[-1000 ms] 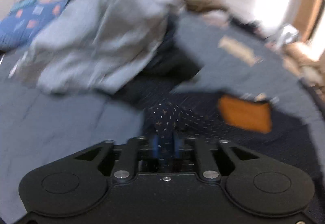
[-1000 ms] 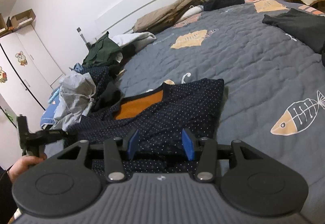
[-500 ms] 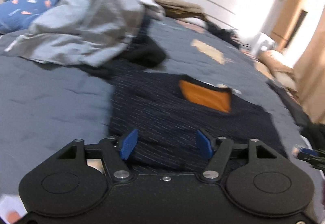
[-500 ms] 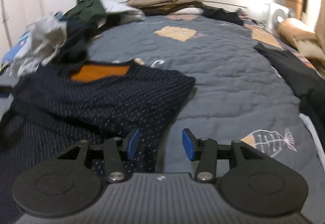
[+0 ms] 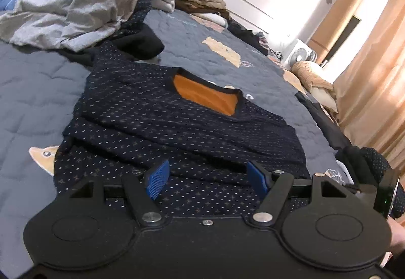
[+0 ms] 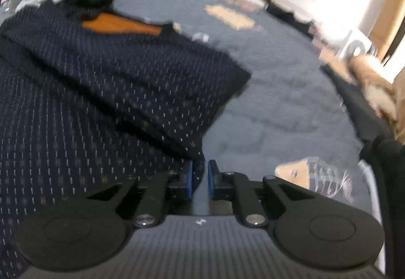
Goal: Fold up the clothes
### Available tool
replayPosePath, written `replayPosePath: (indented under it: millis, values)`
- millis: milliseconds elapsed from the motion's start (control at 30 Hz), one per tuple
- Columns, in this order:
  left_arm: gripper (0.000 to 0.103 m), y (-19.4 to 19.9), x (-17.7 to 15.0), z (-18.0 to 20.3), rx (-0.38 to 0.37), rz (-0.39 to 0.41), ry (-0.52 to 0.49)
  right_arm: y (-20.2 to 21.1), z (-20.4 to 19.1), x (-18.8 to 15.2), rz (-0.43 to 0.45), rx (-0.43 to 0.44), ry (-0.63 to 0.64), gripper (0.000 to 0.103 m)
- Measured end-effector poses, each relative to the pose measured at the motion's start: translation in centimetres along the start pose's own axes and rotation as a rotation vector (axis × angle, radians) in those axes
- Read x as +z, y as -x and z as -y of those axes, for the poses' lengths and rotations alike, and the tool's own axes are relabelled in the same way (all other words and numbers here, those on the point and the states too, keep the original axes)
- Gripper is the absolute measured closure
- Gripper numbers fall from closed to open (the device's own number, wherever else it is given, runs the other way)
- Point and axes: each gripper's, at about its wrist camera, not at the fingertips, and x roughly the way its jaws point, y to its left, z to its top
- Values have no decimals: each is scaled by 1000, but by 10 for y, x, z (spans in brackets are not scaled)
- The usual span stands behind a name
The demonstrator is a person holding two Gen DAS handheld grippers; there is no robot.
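Sweater: the dark dotted sweater (image 5: pixel 177 112) lies spread on the bed (image 5: pixel 33 91), orange lining showing at the neck, one sleeve laid across the chest.
Left gripper: the left gripper (image 5: pixel 210 175) hovers low over the sweater's lower half, jaws spread wide, nothing between them.
Right gripper: the right gripper (image 6: pixel 200 175) sits at the sweater's right edge, jaws pressed nearly together and pinching a thin tip of the dark cloth; the view is blurred, so I judge the hold to be shallow.
Pile: a heap of other clothes (image 5: pixel 73 0), grey on top, lies just beyond the sweater's far shoulder, a black piece touching it.
Risk, grip: with so little cloth between the jaws, a quick pull could let the edge slip out and the fold fall crooked.
Risk, sleeve: dragging one side alone could bunch the body and shift the crossed sleeve.
Risk, pile: a far sweep could snag the heap.
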Motion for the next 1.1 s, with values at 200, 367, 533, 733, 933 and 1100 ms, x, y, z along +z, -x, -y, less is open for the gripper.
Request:
replayPosePath:
  millis: [200, 367, 533, 733, 933, 1100]
  values:
    - [35, 1, 0, 5, -16, -13, -24, 18, 20, 8, -19, 85, -97, 90]
    - [33, -15, 27, 30, -69, -27, -112, 38, 48, 14, 108, 124, -301, 86]
    - [33, -72, 64, 98, -148, -86, -274, 26, 41, 14, 153, 177, -322, 80]
    - [33, -167, 84, 183, -238, -182, -441, 11, 18, 11, 116, 186, -177, 78]
    - [36, -258, 79, 226, -263, -302, -542, 5, 13, 7, 118, 188, -122, 74]
    - [36, -309, 65, 240, -235, -369, -597, 4, 13, 3, 115, 185, -93, 74]
